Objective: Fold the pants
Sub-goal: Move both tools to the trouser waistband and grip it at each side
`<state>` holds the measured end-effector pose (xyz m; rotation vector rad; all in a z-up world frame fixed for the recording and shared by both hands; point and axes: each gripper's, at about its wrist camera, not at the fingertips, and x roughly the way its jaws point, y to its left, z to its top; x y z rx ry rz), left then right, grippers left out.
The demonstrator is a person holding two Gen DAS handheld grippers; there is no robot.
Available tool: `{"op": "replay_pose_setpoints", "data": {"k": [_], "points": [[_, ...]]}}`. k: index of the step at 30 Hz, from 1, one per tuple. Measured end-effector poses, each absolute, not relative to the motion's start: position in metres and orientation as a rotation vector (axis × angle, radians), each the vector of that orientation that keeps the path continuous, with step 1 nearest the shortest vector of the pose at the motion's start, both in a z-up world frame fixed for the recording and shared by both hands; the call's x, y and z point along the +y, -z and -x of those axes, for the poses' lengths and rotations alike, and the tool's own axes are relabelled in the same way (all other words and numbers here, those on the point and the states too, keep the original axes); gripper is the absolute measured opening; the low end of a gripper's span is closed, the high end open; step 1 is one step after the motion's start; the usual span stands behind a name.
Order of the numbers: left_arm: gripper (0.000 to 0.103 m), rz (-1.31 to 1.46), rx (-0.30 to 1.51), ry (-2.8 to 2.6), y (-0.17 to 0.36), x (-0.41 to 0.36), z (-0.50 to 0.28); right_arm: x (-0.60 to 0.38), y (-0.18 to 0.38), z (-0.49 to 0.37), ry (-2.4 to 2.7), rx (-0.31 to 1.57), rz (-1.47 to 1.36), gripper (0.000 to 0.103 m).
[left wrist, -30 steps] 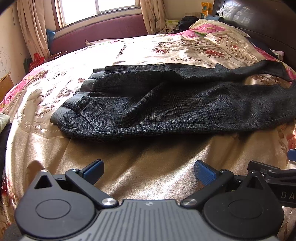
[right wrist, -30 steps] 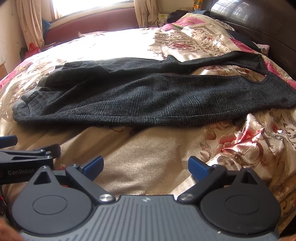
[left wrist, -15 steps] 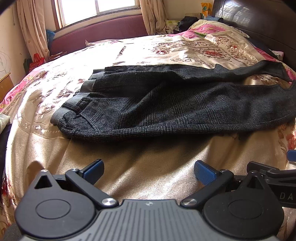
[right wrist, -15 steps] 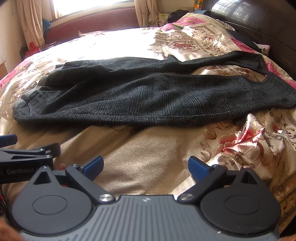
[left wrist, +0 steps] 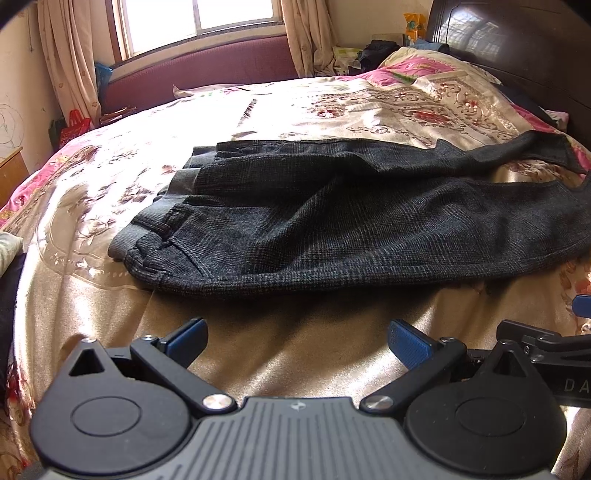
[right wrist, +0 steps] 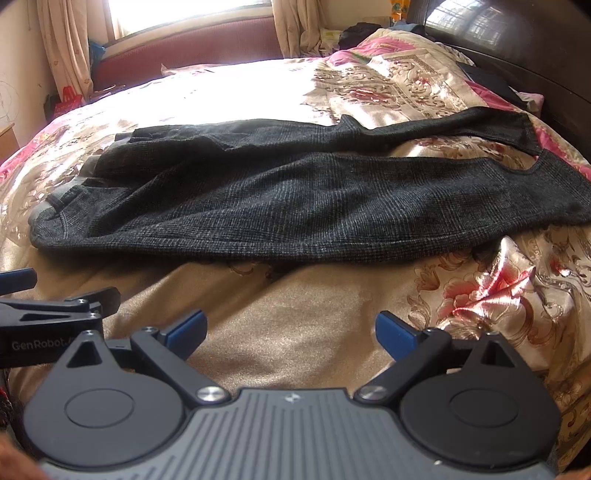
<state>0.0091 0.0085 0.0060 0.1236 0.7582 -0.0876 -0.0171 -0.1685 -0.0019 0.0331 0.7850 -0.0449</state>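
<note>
no visible change, nothing moved

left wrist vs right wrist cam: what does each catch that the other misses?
Left wrist only: the orange packet on the far shelf, the window panes, and the right gripper's black frame at the right edge.

Right wrist only: the end of the near trouser leg in full, the crumpled pink satin flower fold, and the left gripper's body marked GenRobot.

Both: the dark grey checked woven pants lying unfolded across the gold floral satin bedspread, and each camera's own jaws open, holding nothing.
</note>
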Motion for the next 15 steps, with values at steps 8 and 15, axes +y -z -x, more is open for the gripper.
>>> {"op": "replay_pose_setpoints", "data": {"k": [8, 15], "points": [[0.103, -0.132, 0.696, -0.027, -0.016, 0.064, -0.044, -0.143, -0.011, -0.020, -0.085, 0.698, 0.065, 0.089], [0.103, -0.110, 0.736, -0.122, -0.009, 0.125, -0.078, -0.088, -0.007, -0.049, -0.283, 0.652, 0.248, 0.086]]}}
